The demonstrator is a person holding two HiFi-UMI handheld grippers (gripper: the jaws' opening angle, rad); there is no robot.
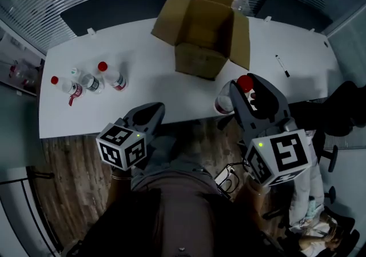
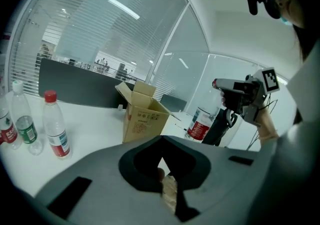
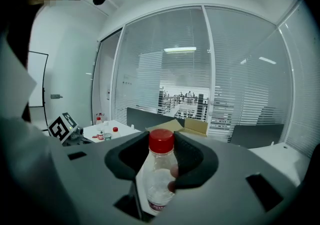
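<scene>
Between right tongs (image 3: 154, 185) — one bottle (image 3: 158, 168); tabletop (image 1: 154, 91): three bottles (image 1: 91, 83), one box (image 1: 200, 33).

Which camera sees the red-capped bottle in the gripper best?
The right gripper view. The bottle stands close up, clamped in the right gripper, red cap on top. The left gripper view shows it small, from the side. The head view shows only its cap and lower end past the gripper.

A white table (image 1: 154, 87) spreads ahead of the left gripper (image 1: 153, 108) and right gripper (image 1: 237, 93), wood-plank floor (image 1: 74, 159) beneath them. Past the table's far edge stands a dark panel (image 2: 75, 86), then glass walls (image 3: 150, 69) with white slatted blinds (image 3: 240, 69); strip lights (image 3: 180, 49) glow beyond the glass
</scene>
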